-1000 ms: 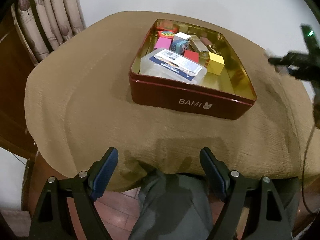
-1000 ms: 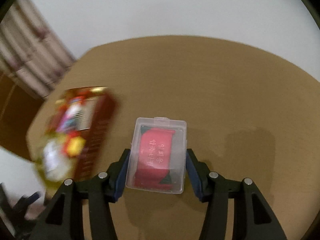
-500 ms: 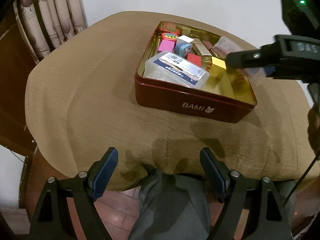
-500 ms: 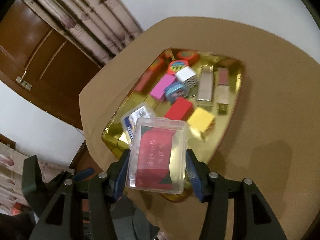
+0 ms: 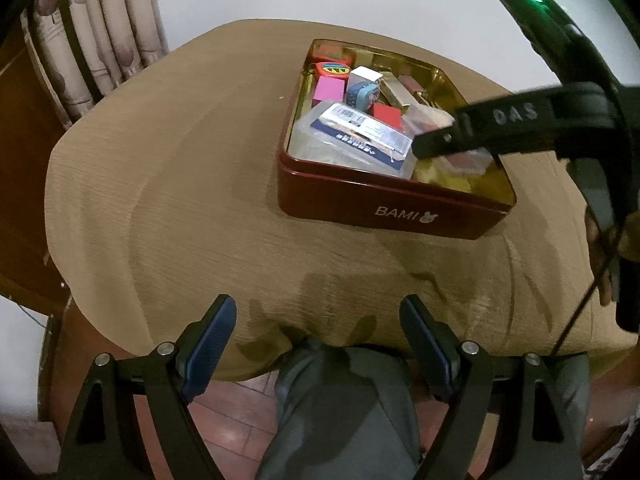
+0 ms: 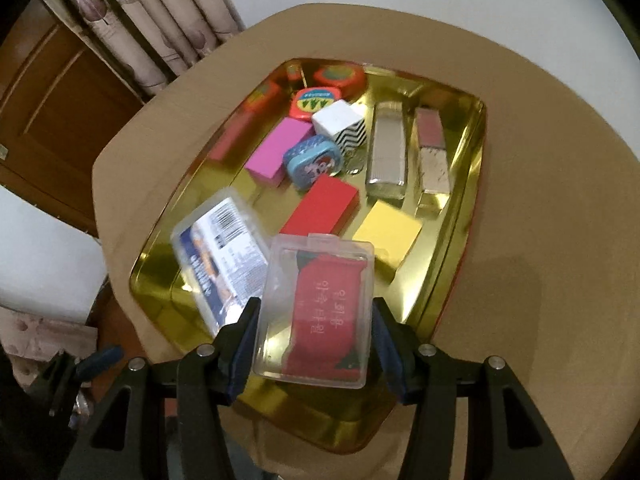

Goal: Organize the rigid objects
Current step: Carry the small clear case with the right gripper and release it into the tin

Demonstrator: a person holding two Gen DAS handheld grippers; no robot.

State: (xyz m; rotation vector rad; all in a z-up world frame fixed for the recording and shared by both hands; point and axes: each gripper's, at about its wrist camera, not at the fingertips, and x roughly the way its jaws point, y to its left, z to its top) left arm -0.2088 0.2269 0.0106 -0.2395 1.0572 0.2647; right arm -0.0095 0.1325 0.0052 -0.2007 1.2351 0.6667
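A red tin (image 5: 384, 206) with a gold inside (image 6: 460, 216) stands on the brown table and holds several small boxes. My right gripper (image 6: 314, 332) is shut on a clear plastic case with a red card inside (image 6: 320, 312), held low over the tin's near part. It lies beside another clear case with a blue label (image 6: 222, 256). In the left wrist view the right gripper (image 5: 500, 128) reaches over the tin from the right. My left gripper (image 5: 316, 344) is open and empty at the table's front edge, well short of the tin.
In the tin lie a red block (image 6: 320, 208), a yellow block (image 6: 386, 234), a pink block (image 6: 276, 152), a blue oval tin (image 6: 312, 158) and two metal cases (image 6: 386, 148). A curtain (image 5: 92, 36) hangs at the back left. A person's leg (image 5: 344, 412) is below the left gripper.
My right gripper has carried the clear case from over bare table to above the tin and lowered it toward the inside. The left gripper has stayed in place.
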